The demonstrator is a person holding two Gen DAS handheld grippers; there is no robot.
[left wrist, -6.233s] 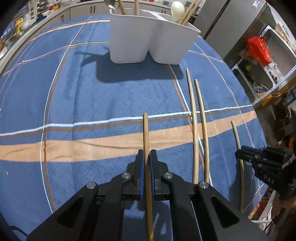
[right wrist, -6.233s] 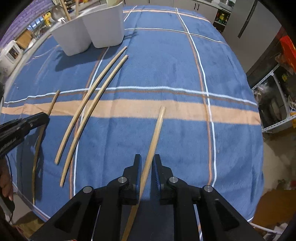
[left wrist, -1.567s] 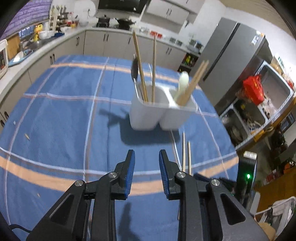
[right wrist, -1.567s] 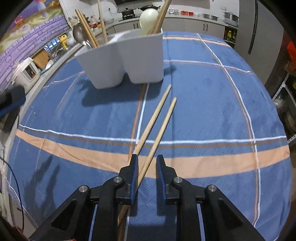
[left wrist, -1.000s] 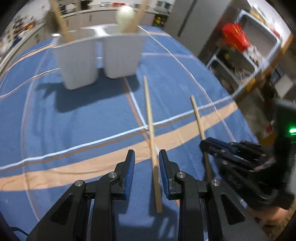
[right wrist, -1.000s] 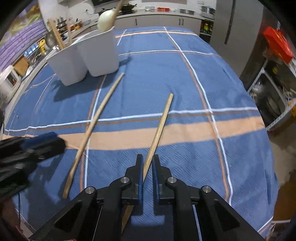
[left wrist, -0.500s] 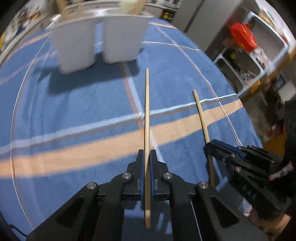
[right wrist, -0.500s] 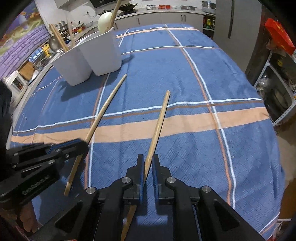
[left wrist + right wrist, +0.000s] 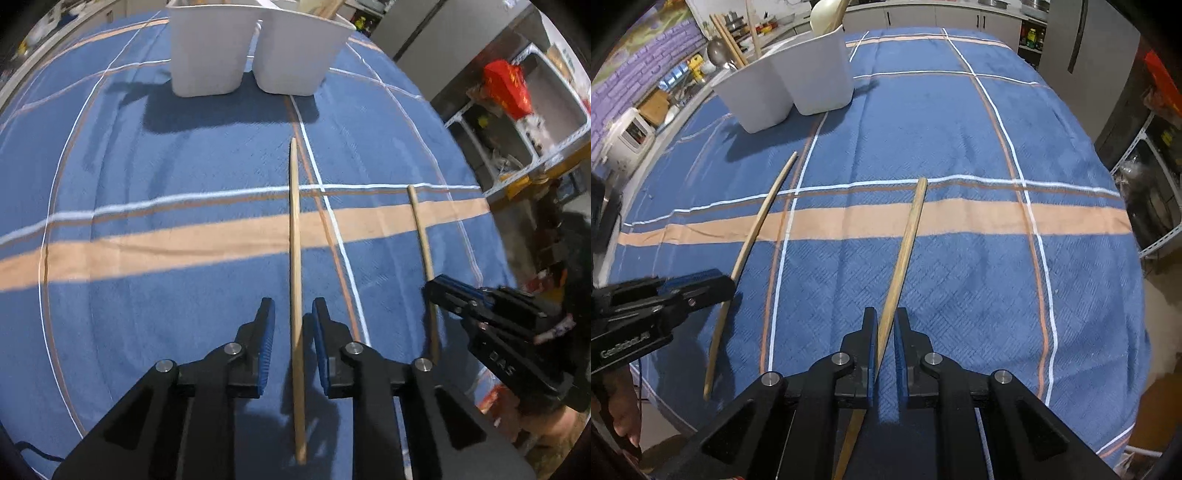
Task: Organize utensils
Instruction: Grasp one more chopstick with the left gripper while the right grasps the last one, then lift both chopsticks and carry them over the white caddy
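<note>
Centrally, a blue plaid tablecloth (image 9: pixel 147 295) is spread over the table, with a white two-compartment utensil holder (image 9: pixel 255 48) standing toward its far edge. One wooden chopstick (image 9: pixel 295 258) is straddled untouched by the opening left gripper (image 9: pixel 293 321); another chopstick (image 9: pixel 905 243), nearer the right edge, is pinched by the right gripper (image 9: pixel 885 332).

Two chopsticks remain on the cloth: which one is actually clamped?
The chopstick in the right hand-held gripper. The other chopstick lies loose between the opening jaws of the left hand-held gripper.
</note>
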